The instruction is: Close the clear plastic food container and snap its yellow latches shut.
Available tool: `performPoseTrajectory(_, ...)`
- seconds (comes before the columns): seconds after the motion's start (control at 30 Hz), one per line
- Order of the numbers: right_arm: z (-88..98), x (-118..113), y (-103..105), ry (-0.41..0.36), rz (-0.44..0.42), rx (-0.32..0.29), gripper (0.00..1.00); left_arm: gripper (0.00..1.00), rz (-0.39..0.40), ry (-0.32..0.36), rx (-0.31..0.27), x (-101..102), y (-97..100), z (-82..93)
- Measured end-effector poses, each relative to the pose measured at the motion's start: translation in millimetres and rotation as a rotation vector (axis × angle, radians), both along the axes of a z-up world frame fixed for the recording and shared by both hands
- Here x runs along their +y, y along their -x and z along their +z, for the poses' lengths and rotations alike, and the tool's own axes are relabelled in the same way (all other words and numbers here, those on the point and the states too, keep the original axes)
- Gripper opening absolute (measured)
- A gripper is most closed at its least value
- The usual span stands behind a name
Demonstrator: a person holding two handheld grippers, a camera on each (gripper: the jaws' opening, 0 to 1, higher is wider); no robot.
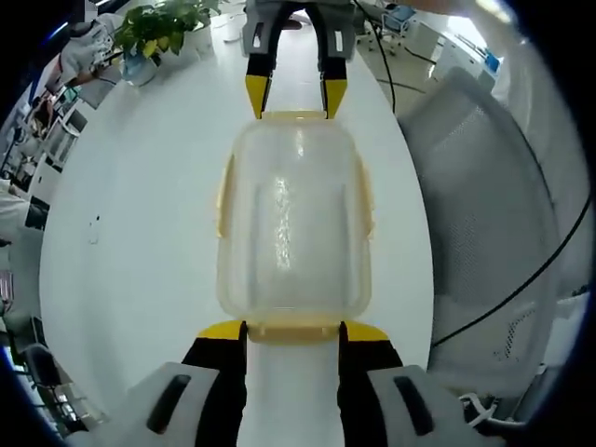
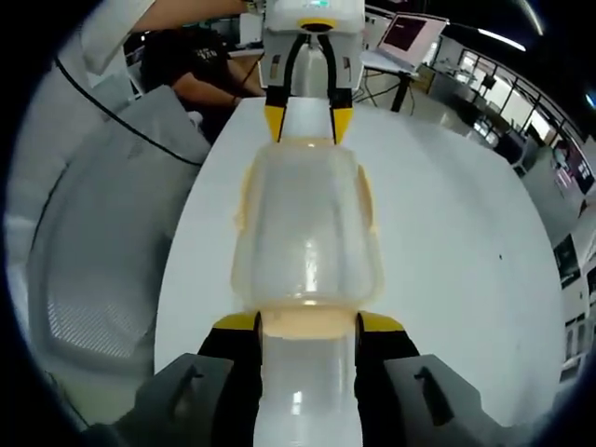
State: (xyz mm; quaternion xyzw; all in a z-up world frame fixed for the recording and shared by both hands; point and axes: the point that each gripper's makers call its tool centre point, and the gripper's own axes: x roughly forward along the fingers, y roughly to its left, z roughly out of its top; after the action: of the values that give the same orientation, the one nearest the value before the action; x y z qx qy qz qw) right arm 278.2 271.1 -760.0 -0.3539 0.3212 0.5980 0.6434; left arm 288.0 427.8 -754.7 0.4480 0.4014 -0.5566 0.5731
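The clear plastic container lies lengthwise on the white table, lid on top. Yellow latches run along its long sides and its ends. My left gripper is open, its yellow-tipped jaws standing either side of the near end latch; whether they touch it I cannot tell. At the far end my right gripper faces me, jaws straddling that end latch. In the right gripper view the same container lies between my right gripper and the left gripper.
A grey mesh chair stands close to the table's edge, with a black cable across it. A potted plant sits at the far left. A seated person and a laptop are beyond the table.
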Motion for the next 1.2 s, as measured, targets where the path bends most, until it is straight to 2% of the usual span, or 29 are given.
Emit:
performPoseTrajectory(0.3, -4.2, -34, 5, 0.014, -0.012, 0.02, 0.35, 0.33, -0.018, 0.009, 0.013, -35, 3.5, -3.5)
performPoseTrajectory(0.77, -11.8, -73, 8, 0.032, -0.011, 0.045, 0.35, 0.33, -0.021, 0.012, 0.037, -74, 7.9, -11.7)
performPoseTrajectory(1.2, -16.1, -109, 9, 0.031, -0.032, 0.054, 0.35, 0.33, -0.03, 0.034, 0.05, -109, 7.2, -11.3)
